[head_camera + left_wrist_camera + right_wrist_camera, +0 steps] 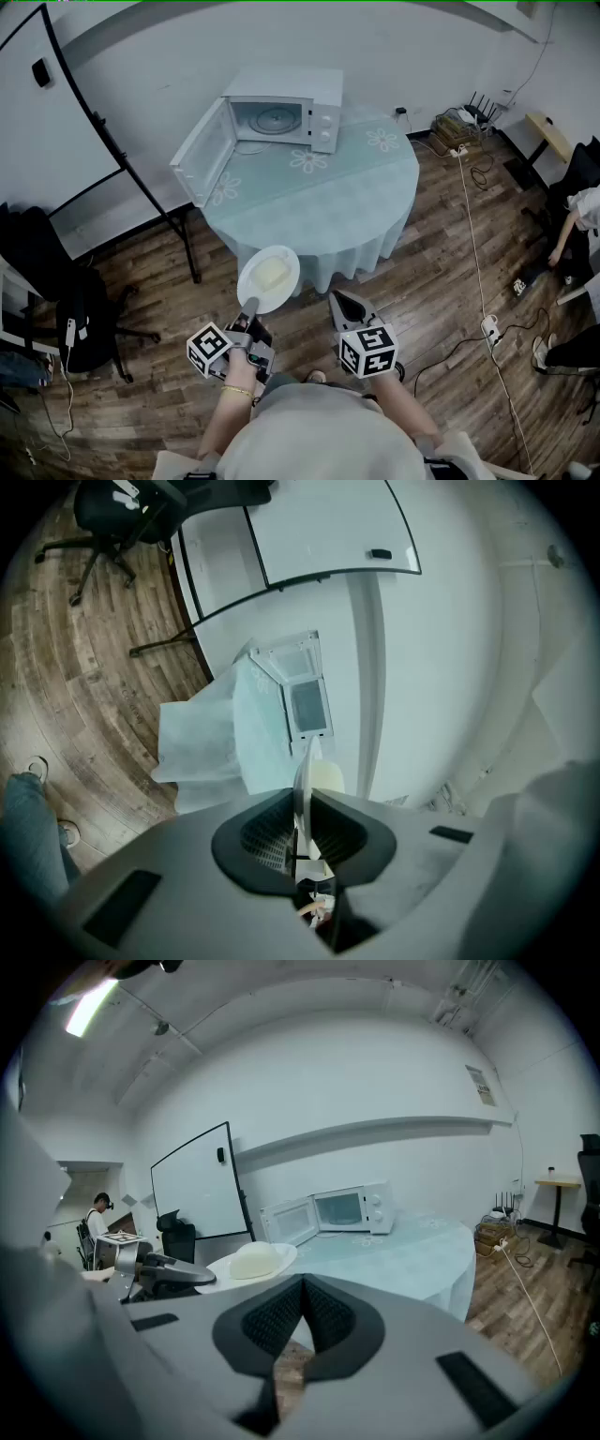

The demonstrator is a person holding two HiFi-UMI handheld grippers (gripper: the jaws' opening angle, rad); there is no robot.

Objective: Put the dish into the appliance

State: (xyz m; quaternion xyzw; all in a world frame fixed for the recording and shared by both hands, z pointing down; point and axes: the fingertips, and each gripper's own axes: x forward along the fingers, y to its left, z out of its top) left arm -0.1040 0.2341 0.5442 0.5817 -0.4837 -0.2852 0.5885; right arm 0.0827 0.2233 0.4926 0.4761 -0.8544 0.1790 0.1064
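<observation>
A white plate (269, 277) with a pale yellow lump of food hangs in the air just in front of the round table (356, 202). My left gripper (249, 309) is shut on its near rim. In the left gripper view the plate (304, 778) stands edge-on between the pads (272, 832). The white microwave (286, 114) stands at the table's far side with its door (202, 155) swung wide open to the left and its glass turntable bare. My right gripper (343, 303) floats beside the plate, shut and holding nothing. The right gripper view shows the plate (251, 1262), the microwave (342, 1209) and my right gripper (302, 1283).
A whiteboard on a black stand (56, 112) is at the left, with a black office chair (66, 300) below it. Cables and power strips (487, 323) trail over the wooden floor on the right. A person (581, 211) is at the right edge.
</observation>
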